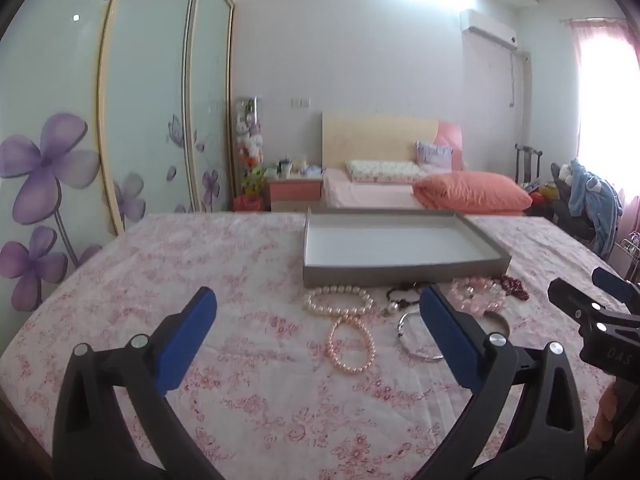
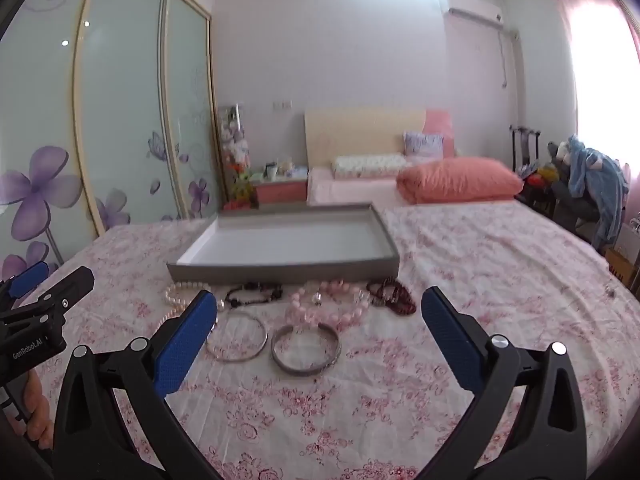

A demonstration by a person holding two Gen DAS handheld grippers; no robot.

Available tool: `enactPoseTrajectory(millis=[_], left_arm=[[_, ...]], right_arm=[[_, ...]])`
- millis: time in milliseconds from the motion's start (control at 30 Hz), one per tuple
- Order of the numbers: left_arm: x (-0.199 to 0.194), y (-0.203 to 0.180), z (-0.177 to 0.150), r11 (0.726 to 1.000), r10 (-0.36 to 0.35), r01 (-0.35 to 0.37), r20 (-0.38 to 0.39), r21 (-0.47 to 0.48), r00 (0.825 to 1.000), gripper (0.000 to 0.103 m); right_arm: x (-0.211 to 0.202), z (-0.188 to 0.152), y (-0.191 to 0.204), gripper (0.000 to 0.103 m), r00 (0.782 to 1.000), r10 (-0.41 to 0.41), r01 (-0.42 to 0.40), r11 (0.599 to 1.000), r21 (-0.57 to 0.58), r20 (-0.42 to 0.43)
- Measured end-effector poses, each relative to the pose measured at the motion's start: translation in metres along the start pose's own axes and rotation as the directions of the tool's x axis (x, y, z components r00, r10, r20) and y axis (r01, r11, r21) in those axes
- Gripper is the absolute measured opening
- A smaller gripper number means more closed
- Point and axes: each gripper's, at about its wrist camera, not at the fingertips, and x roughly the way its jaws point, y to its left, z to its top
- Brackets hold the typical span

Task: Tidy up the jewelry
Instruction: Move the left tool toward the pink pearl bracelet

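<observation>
A grey tray (image 1: 400, 276) (image 2: 280, 271) with a white inside lies empty on the floral bedspread. In front of it lie a white pearl bracelet (image 1: 338, 300) (image 2: 180, 294), a pink pearl bracelet (image 1: 352, 344), a black bead bracelet (image 2: 254, 293), pink bead bracelets (image 2: 332, 304) (image 1: 476, 294), dark red beads (image 2: 394, 294) and two silver bangles (image 2: 306, 350) (image 2: 240, 338). My left gripper (image 1: 318, 304) is open and empty, short of the pearls. My right gripper (image 2: 318, 304) is open and empty above the bangles.
The bedspread (image 2: 500, 280) covers a wide bed. Beyond it are a second bed with an orange pillow (image 2: 460, 180), a nightstand (image 2: 280, 190), sliding wardrobe doors (image 1: 120, 120) at left and a chair with clothes (image 2: 592, 188) at right.
</observation>
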Motion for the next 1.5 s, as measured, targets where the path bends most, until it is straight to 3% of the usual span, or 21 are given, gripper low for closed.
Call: enactPoseTrajectory(millis=[133, 233, 367, 500, 633, 833, 967, 1100, 1167, 1333, 1500], left_arm=[[0.032, 0.012, -0.002, 0.999, 0.017, -0.023, -0.144, -0.037, 0.989, 0.099], [0.044, 0.023, -0.009, 0.997, -0.004, -0.011, -0.198, -0.075, 0.980, 0.099], [0.059, 0.027, -0.015, 0.991, -0.053, 0.014, -0.301, -0.130, 0.952, 0.099], [0.069, 0.026, -0.018, 0.990, -0.078, 0.032, -0.349, -0.136, 0.934, 0.099], [0.076, 0.025, -0.018, 0.992, -0.086, 0.048, -0.367, -0.113, 0.926, 0.099], [0.080, 0.021, -0.018, 0.992, -0.097, 0.060, -0.356, -0.113, 0.929, 0.099], [0.082, 0.017, -0.018, 0.994, -0.086, 0.056, -0.360, -0.092, 0.929, 0.099], [0.085, 0.014, -0.016, 0.994, -0.089, 0.057, -0.373, -0.096, 0.924, 0.099], [0.088, 0.011, -0.015, 0.994, -0.094, 0.062, -0.382, -0.095, 0.919, 0.099], [0.098, -0.001, -0.010, 0.995, -0.092, 0.073, -0.405, -0.063, 0.909, 0.099], [0.116, -0.005, -0.010, 0.994, -0.101, 0.074, -0.446, -0.077, 0.889, 0.078]], right_arm=[[0.030, -0.005, -0.003, 0.101, 0.987, 0.004, -0.003, 1.000, 0.012, -0.161], [0.045, -0.007, -0.001, 0.101, 0.968, -0.015, 0.013, 1.000, -0.009, -0.249], [0.063, -0.013, 0.007, 0.098, 0.941, -0.046, 0.029, 0.998, -0.055, -0.337], [0.079, -0.017, 0.011, 0.093, 0.915, -0.059, 0.037, 0.997, -0.063, -0.399], [0.093, -0.021, 0.010, 0.087, 0.887, -0.061, 0.046, 0.998, -0.045, -0.457], [0.096, -0.017, 0.019, 0.079, 0.888, -0.080, 0.056, 0.996, -0.067, -0.452], [0.097, -0.016, 0.020, 0.078, 0.890, -0.078, 0.055, 0.996, -0.063, -0.450], [0.095, -0.017, 0.021, 0.078, 0.893, -0.075, 0.053, 0.997, -0.063, -0.444], [0.099, -0.012, 0.016, 0.067, 0.899, -0.065, 0.041, 0.997, -0.066, -0.433], [0.090, -0.015, 0.006, 0.067, 0.902, -0.063, 0.043, 0.997, -0.057, -0.426], [0.086, -0.014, -0.005, 0.067, 0.904, -0.057, 0.048, 0.998, -0.032, -0.423]])
